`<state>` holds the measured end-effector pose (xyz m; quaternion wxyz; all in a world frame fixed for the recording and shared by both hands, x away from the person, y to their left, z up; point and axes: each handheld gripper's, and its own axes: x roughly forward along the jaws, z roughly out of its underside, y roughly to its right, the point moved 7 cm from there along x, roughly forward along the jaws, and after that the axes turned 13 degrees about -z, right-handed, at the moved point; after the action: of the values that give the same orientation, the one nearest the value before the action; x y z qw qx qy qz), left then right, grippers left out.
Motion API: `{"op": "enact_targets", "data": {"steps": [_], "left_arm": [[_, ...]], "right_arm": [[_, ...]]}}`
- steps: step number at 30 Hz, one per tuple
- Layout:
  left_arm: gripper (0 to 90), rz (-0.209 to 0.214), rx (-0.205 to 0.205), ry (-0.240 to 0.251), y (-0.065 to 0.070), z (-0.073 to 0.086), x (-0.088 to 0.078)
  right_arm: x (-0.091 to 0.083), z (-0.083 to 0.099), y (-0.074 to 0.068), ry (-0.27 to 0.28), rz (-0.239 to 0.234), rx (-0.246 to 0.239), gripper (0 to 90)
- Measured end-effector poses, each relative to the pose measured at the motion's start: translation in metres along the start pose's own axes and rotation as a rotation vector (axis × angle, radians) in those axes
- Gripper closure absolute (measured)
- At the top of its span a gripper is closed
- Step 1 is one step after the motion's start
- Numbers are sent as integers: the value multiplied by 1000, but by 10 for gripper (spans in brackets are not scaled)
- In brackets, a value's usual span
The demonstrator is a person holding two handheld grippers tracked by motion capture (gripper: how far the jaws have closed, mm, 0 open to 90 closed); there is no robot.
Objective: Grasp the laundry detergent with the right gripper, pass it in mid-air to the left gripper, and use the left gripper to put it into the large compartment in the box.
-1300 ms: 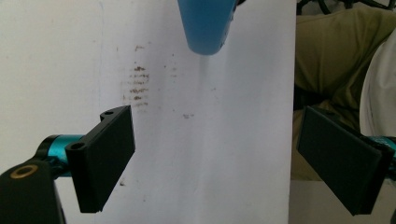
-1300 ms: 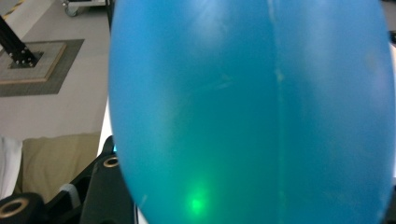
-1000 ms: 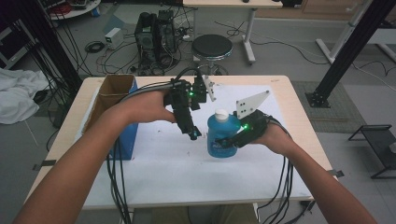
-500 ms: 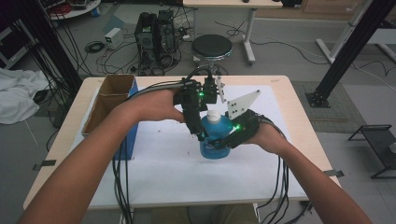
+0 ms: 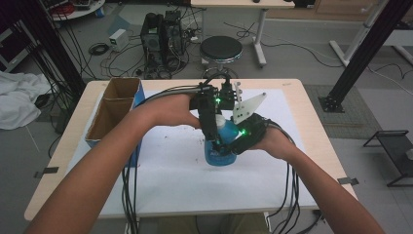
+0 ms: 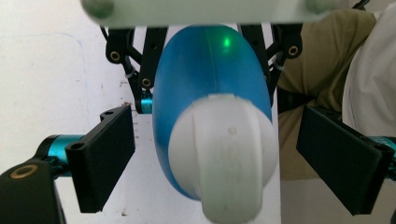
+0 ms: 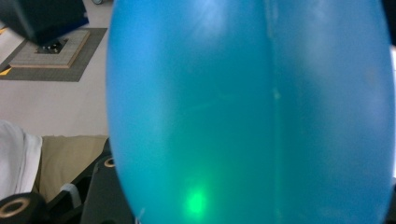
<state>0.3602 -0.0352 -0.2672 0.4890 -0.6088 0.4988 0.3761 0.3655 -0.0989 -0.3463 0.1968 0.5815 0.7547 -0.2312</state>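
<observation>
**Blue bottle pinched on a white-sheeted worktop**

Pale wood shows round the edge of the worktop [image 5: 302,105], most of it covered by a white sheet [image 5: 170,175] with a few dark specks. At the middle of that sheet stands a translucent blue plastic bottle [image 5: 216,153] with a white cap [image 6: 224,149]. The right gripper [image 5: 238,141] pinches the bottle's body from the side; its own view sits right against the blue wall [image 7: 247,112]. The left gripper [image 5: 214,129] hangs over the top, jaws spread, one black pad on each side of the cap and clear of it. An open brown cardboard box [image 5: 114,109] with a blue side stands well off to the left gripper's outer side, at the worktop's edge. Beyond both grippers, on the grey floor, are a round black stool [image 5: 221,48], a dark computer case [image 5: 163,34] amid loose cables, and a white cloth heap [image 5: 17,105] on the floor past the box.
</observation>
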Motion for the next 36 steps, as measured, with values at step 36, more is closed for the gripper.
{"op": "enact_targets", "data": {"steps": [36], "left_arm": [[232, 4, 36, -24, 0, -1, 11]], "right_arm": [[2, -4, -4, 9, -15, 44, 431]]}}
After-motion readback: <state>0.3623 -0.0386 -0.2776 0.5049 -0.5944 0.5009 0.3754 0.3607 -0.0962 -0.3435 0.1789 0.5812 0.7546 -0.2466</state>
